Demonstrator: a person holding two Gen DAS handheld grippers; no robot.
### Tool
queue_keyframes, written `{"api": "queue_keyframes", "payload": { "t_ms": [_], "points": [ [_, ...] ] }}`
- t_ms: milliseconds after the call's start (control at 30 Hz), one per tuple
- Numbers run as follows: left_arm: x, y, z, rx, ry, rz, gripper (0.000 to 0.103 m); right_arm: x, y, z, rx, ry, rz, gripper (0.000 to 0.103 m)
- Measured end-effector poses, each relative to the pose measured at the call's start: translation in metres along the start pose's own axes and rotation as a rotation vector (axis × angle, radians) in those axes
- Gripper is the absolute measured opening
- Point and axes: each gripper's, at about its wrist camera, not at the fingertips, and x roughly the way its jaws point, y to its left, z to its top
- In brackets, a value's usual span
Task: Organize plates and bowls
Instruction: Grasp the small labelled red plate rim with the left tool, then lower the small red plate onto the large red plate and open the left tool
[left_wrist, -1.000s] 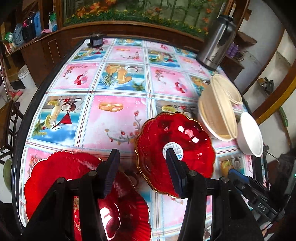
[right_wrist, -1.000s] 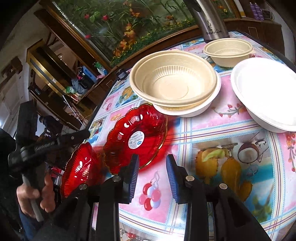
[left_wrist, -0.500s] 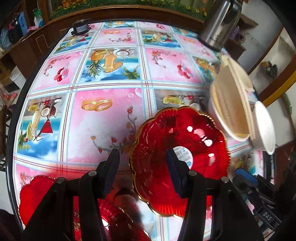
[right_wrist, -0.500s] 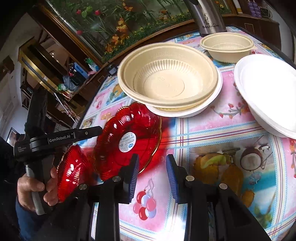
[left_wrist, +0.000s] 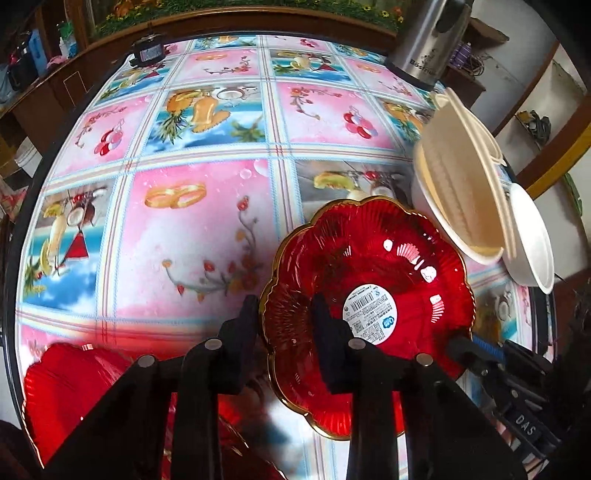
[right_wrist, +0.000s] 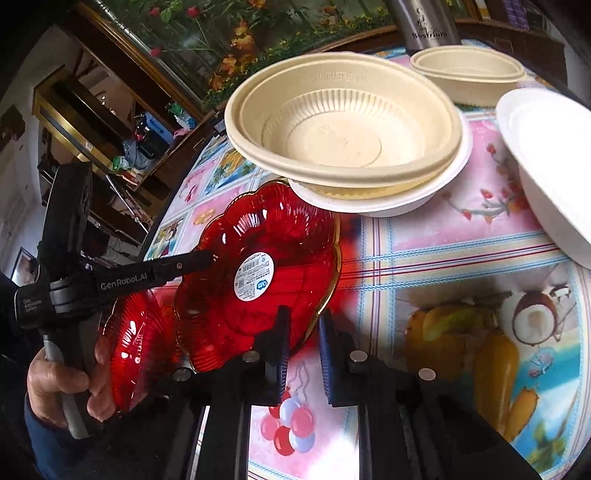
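Left wrist view: a red scalloped plate (left_wrist: 369, 306) with a gold rim and a round white barcode sticker lies on the patterned tablecloth (left_wrist: 192, 229). The left gripper (left_wrist: 284, 317) has its jaws astride the plate's near-left rim, 1 finger outside the edge and 1 over the inside; whether the pads press the rim I cannot tell. A second red plate (left_wrist: 74, 391) lies at the lower left, partly hidden behind the gripper body. To the right, a beige ribbed bowl (left_wrist: 458, 192) sits nested in a white bowl (left_wrist: 424, 195), and another white bowl (left_wrist: 532, 243), holding nothing, stands just beside them near the table edge. A steel thermos (left_wrist: 424, 40) stands at the far side. The tip of the right gripper shows at the lower right.

Right wrist view: the same stickered plate (right_wrist: 258, 273) sits just in front of the beige bowl (right_wrist: 343, 122), which holds nothing and rests in the white bowl (right_wrist: 388, 199). A smaller beige bowl (right_wrist: 469, 74) stands behind, by the thermos (right_wrist: 428, 26), and the other white bowl (right_wrist: 546, 155) is at the right. The right gripper (right_wrist: 303, 332) hovers low over the cloth (right_wrist: 461, 258) at the plate's near rim, jaws parted with a narrow gap, holding nothing. The left gripper (right_wrist: 199, 260) reaches in from the left to the plate's far edge, its handle gripped by a bare hand (right_wrist: 70, 391); the second red plate (right_wrist: 129, 343) is behind it.
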Motion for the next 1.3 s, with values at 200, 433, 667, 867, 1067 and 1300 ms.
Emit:
{"api": "queue_keyframes", "payload": {
  "t_ms": [200, 433, 667, 867, 1067, 1300],
  "points": [
    [-0.015, -0.015, -0.016, 0.032, -0.023, -0.024, 0.026, -0.018, -0.003, -0.007, -0.003, -0.014, -0.001, 0.015],
    [-0.031, -0.025, -0.043, 0.039, -0.045, -0.066, 0.026, -0.039, -0.009, -0.024, 0.003, -0.029, 0.023, 0.016],
    [-0.05, -0.037, -0.064, 0.057, -0.093, -0.094, 0.026, -0.059, -0.008, -0.036, -0.02, -0.06, 0.023, 0.016],
    [-0.072, -0.042, -0.071, 0.066, -0.148, -0.098, 0.026, -0.076, 0.0, -0.033, -0.046, -0.103, 0.027, 0.017],
    [-0.087, -0.025, -0.077, 0.026, -0.178, -0.106, 0.026, -0.078, 0.018, -0.028, -0.074, -0.112, 0.055, 0.017],
    [-0.109, 0.013, -0.091, -0.055, -0.229, -0.099, 0.027, -0.076, 0.057, -0.021, -0.156, -0.105, 0.099, 0.019]
  ]
}}
